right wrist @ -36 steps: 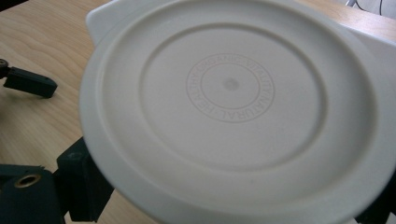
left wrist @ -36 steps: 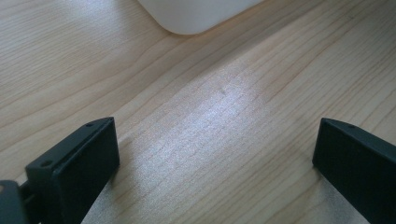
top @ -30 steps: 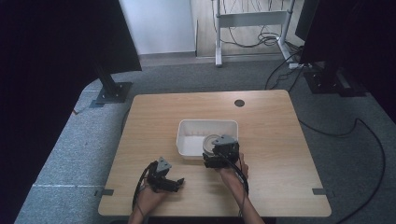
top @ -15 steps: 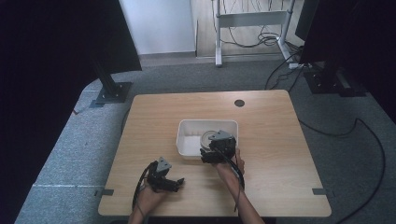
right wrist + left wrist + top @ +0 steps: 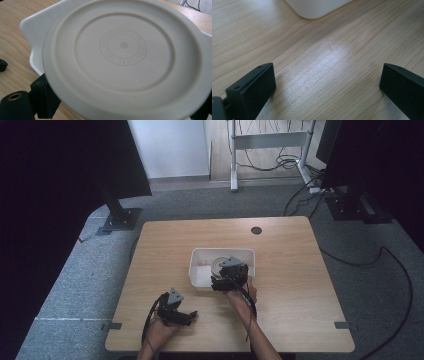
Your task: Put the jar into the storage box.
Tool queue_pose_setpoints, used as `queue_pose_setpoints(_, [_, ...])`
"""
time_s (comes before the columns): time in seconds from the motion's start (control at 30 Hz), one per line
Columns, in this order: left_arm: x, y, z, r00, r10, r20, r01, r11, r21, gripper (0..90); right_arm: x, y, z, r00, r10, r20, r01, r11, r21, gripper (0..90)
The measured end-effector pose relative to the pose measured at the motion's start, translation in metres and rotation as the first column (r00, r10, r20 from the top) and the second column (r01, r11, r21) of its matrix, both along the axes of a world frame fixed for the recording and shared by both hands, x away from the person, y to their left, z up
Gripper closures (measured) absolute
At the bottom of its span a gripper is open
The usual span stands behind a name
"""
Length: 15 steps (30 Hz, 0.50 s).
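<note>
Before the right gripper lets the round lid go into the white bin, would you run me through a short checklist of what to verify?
1. Round lid held by the right gripper: ok, the jaws sit at its near rim.
2. Lid over the white bin: ok, the bin's rim shows behind and beside it.
3. Lid clear of the bin floor: cannot tell, the lid hides it.
4. Left gripper out of the way: ok, open and empty over bare table, the bin's corner ahead of it.
5. Bin free of other contents: cannot tell, part of it is covered.
</note>
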<state>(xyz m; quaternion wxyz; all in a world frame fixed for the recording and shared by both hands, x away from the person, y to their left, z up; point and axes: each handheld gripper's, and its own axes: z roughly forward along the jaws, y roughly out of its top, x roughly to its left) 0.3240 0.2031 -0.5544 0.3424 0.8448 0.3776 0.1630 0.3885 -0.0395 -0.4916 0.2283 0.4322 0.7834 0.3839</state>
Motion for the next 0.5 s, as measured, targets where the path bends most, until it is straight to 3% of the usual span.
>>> queue_pose_setpoints(0.5, [0.000, 0.000, 0.000, 1.0000, -0.001, -0.001, 0.001, 1.0000, 0.000, 0.3, 0.014, 0.017, -0.007, 0.9999, 0.011, 0.005, -0.011, 1.000, -0.011, 9.0])
